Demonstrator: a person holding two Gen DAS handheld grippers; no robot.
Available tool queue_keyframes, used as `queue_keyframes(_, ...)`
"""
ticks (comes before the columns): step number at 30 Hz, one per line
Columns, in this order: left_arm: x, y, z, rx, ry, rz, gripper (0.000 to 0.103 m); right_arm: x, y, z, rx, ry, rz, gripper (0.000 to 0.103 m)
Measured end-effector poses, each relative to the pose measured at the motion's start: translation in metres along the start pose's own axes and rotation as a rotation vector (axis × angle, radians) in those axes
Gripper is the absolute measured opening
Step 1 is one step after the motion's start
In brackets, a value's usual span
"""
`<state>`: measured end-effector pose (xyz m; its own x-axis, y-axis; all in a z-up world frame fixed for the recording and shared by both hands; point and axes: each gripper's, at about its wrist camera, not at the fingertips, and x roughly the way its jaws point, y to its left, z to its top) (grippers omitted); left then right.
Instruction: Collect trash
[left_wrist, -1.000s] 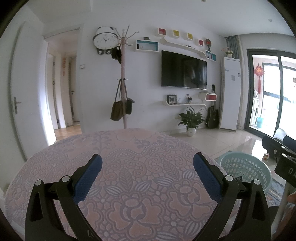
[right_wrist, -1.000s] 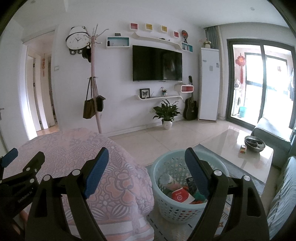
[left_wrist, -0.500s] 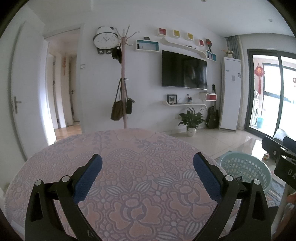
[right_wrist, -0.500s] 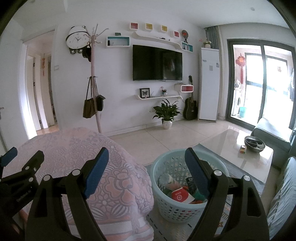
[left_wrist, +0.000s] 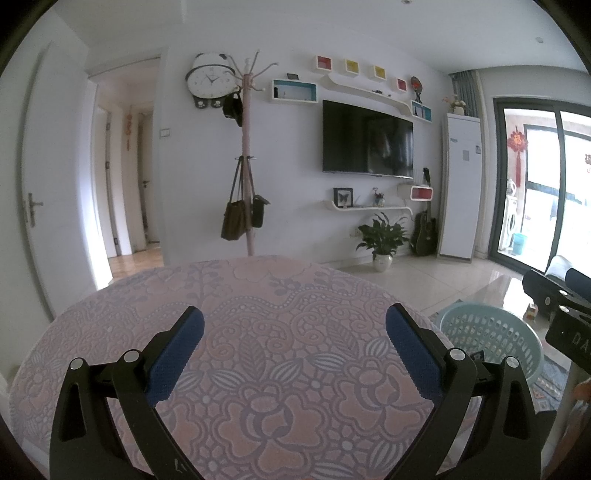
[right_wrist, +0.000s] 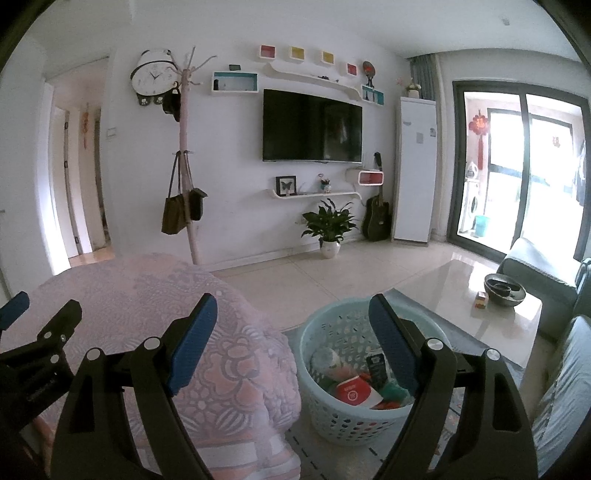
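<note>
A light blue plastic basket (right_wrist: 321, 402) stands on the floor right of the round table and holds several pieces of trash, among them a red and white carton (right_wrist: 354, 392) and a dark packet (right_wrist: 377, 366). My right gripper (right_wrist: 293, 332) is open and empty, held above the gap between table edge and basket. My left gripper (left_wrist: 295, 334) is open and empty above the table with the pink floral cloth (left_wrist: 280, 295). The basket also shows in the left wrist view (left_wrist: 491, 332), where the right gripper's body (left_wrist: 554, 299) is at the far right.
A glass coffee table (right_wrist: 480, 291) with a dark bowl (right_wrist: 504, 290) and a small box stands right of the basket. A grey sofa (right_wrist: 565, 387) is at the right edge. A coat rack (right_wrist: 186, 166), a potted plant (right_wrist: 330, 225) and a TV line the far wall.
</note>
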<state>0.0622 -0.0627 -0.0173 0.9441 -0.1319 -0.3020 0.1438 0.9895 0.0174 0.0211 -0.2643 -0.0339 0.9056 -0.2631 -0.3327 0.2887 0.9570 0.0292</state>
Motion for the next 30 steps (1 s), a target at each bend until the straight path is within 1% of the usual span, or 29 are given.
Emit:
queue_keyframes(8, 0.000, 0.001, 0.000, -0.002, 0.000, 0.000, 0.096, 0.001, 0.003, 0.001, -0.011, -0.005, -0.003, 0.080)
queue_keyframes(13, 0.002, 0.003, -0.006, -0.013, 0.010, -0.001, 0.096, 0.001, 0.004, 0.002, -0.010, -0.002, -0.001, 0.080)
queue_keyframes(17, 0.002, -0.001, -0.008, 0.001, 0.014, 0.039, 0.096, 0.001, 0.003, 0.002, -0.017, 0.001, -0.005, 0.080)
queue_keyframes(21, -0.006, -0.004, -0.011, 0.018, -0.020, 0.065, 0.096, 0.001, 0.004, 0.005, -0.026, -0.008, -0.015, 0.080)
queue_keyframes(23, -0.006, -0.004, -0.012, 0.026, -0.025, 0.082, 0.096, 0.001, 0.002, 0.005, -0.020, -0.006, -0.014, 0.080)
queue_keyframes(28, -0.007, 0.006, -0.012, -0.014, -0.004, 0.082, 0.096, 0.001, 0.004, 0.004, -0.031, -0.004, -0.025, 0.080)
queue_keyframes(30, -0.013, 0.011, -0.012, -0.035, -0.018, 0.111, 0.096, -0.002, 0.004, 0.005, -0.033, -0.007, -0.022, 0.080)
